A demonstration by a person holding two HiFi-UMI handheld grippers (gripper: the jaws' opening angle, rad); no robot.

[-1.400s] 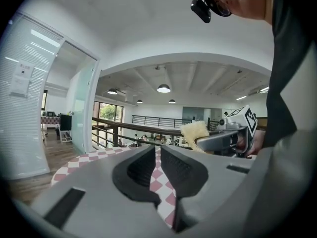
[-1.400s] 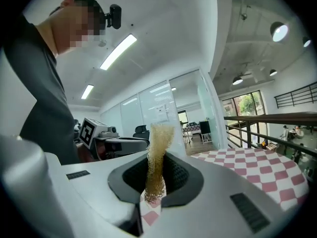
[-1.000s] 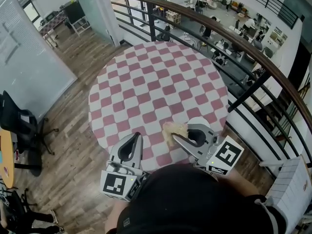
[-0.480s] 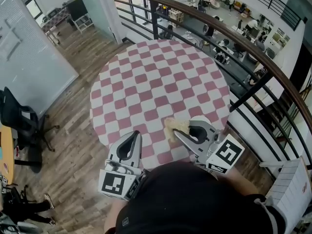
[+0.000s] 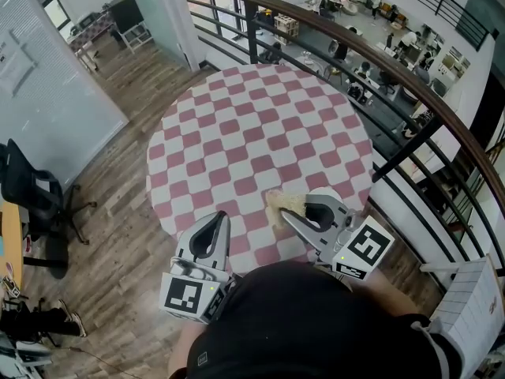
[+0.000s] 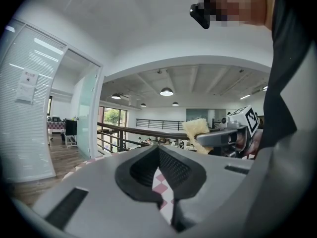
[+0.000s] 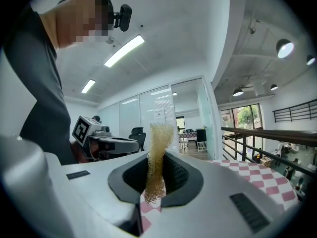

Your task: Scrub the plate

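My right gripper (image 5: 282,218) is shut on a yellow mesh scrub pad (image 5: 286,203) just above the near edge of the round table (image 5: 260,125) with its pink and white chequered cloth. In the right gripper view the pad (image 7: 158,138) stands upright, pinched between the dark pads (image 7: 176,172). My left gripper (image 5: 222,218) hovers beside it at the table's near edge, shut with nothing in it; its jaws meet in the left gripper view (image 6: 159,148). That view also has the pad (image 6: 196,129) off to the right. No plate shows in any view.
A dark curved railing (image 5: 379,61) runs behind and to the right of the table, with a lower office floor beyond it. A black office chair (image 5: 31,200) stands on the wooden floor at the left. A glass wall (image 5: 55,93) is at the far left.
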